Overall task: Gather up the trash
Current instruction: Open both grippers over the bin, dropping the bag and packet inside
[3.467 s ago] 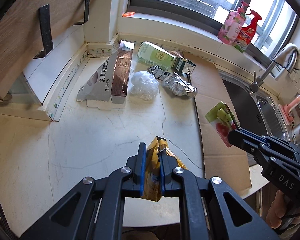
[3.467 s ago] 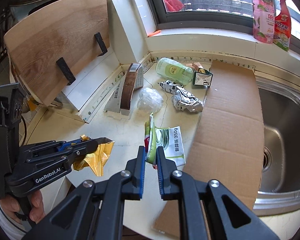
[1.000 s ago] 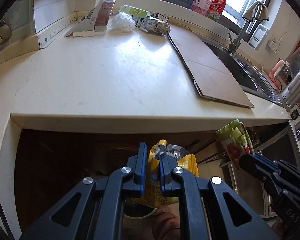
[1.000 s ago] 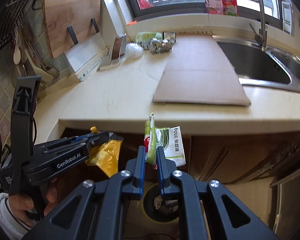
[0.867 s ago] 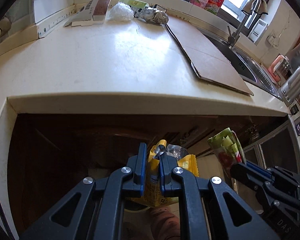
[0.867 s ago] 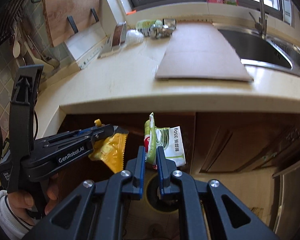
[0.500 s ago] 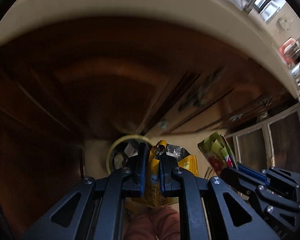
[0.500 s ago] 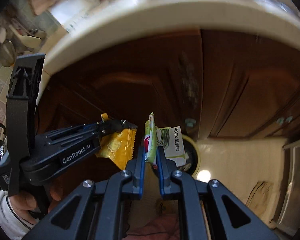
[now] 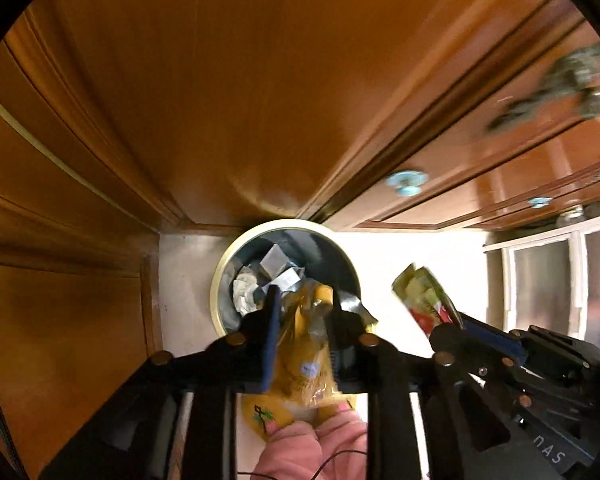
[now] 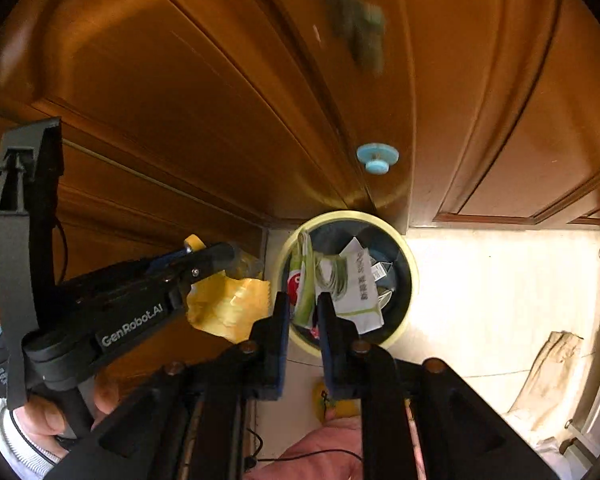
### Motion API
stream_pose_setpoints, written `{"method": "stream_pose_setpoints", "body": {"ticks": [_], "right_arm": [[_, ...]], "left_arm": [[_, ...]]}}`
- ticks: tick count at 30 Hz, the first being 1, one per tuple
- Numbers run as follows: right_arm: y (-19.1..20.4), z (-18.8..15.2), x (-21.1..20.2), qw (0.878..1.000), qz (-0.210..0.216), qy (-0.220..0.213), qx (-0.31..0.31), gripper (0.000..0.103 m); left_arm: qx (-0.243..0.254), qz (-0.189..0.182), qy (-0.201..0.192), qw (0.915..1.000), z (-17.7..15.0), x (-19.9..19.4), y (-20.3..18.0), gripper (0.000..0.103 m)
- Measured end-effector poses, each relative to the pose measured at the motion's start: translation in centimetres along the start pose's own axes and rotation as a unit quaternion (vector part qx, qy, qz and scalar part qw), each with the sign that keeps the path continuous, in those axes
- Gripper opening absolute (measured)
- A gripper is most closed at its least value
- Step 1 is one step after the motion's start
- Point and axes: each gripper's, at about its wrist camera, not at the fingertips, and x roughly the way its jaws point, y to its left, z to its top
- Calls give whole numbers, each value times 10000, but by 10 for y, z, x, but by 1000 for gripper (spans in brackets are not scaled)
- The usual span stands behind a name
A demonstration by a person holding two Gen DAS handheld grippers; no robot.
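A round trash bin with a pale yellow rim (image 9: 220,268) stands on the floor against brown cabinets, holding foil and paper scraps; it also shows in the right wrist view (image 10: 410,264). My left gripper (image 9: 302,312) hangs over the bin, its fingers spread wider, with the yellow snack wrapper (image 9: 304,356) still between them. My right gripper (image 10: 303,312) is shut on a green and white packet (image 10: 340,284) above the bin. The left gripper with the yellow wrapper (image 10: 228,308) also shows at the left there.
Brown wooden cabinet doors (image 9: 228,80) with pale blue knobs (image 10: 377,158) rise behind the bin. The light floor (image 10: 500,280) lies to the right, with a crumpled beige cloth (image 10: 548,376). The person's pink-clad leg (image 9: 312,452) is below the grippers.
Both grippers came down from the counter to the bin on the floor. The left gripper's fingers have spread apart around the yellow wrapper. The right gripper still holds its packet.
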Motion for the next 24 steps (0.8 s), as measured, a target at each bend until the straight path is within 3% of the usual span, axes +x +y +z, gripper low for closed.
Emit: {"method": "stream_pose_setpoints", "body": {"ticks": [2,4,9,13,24], "right_arm": [[-8,2,25,10000,-9,69,-33,15],[-18,2,44,9998,-20,183,-42,18],[-32,6,71,9994,-123,306,-40,20],[-35,1,69,9994,-140,295,-95,27],[-26,7,30,9999,-53,85,-75,33]], "left_arm": [[-83,76,10,9999,0,18,8,37],[-201,196,3,9996,0,32,16,62],[-458,334,82,9984,-3,53,32,69],[-553,405,140,9975,-9,56,38,76],[-428,568,-77,9974,-12,15,19,96]]}}
